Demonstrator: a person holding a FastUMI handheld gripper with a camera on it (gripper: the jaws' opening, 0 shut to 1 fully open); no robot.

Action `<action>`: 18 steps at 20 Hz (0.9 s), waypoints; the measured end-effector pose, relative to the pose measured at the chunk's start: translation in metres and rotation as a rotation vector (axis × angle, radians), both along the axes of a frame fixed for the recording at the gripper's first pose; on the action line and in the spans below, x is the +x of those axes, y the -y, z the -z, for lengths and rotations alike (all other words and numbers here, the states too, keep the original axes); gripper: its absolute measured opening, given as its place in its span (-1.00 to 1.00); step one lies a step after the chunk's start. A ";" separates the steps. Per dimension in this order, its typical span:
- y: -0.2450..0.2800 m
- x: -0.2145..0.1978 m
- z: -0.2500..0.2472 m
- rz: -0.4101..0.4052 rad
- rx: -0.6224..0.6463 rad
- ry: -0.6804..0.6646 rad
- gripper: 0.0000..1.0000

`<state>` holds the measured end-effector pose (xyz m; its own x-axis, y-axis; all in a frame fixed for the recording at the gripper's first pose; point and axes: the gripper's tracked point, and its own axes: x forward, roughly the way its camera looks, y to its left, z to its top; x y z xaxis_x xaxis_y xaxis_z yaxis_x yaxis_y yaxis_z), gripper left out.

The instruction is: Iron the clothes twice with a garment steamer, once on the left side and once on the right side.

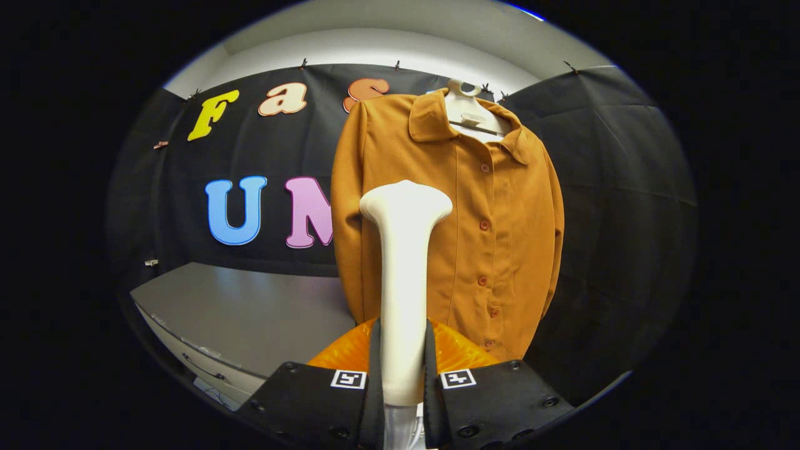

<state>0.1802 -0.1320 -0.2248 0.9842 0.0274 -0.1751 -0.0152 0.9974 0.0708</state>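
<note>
A mustard-orange buttoned shirt (pixel 494 206) hangs on a white hanger (pixel 470 112) in front of the black booth wall. My gripper (pixel 403 369) is shut on the white handle of a garment steamer (pixel 405 275), which stands upright between the fingers. The steamer's broad head reaches up over the shirt's left half, near chest height. I cannot tell whether the head touches the cloth. An orange translucent part (pixel 462 353) of the steamer shows low down behind the fingers.
A grey table (pixel 244 319) lies to the left below the shirt, its front edge running toward me. Black cloth walls close the booth behind and to the right.
</note>
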 end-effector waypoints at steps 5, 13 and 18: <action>0.004 -0.017 0.053 0.013 0.008 -0.119 -0.43; 0.009 -0.057 0.137 0.022 0.012 -0.329 -0.43; 0.010 -0.080 0.173 0.020 0.026 -0.416 -0.43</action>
<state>0.1005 -0.1422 -0.3974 0.8299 0.0190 -0.5576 0.0392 0.9950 0.0923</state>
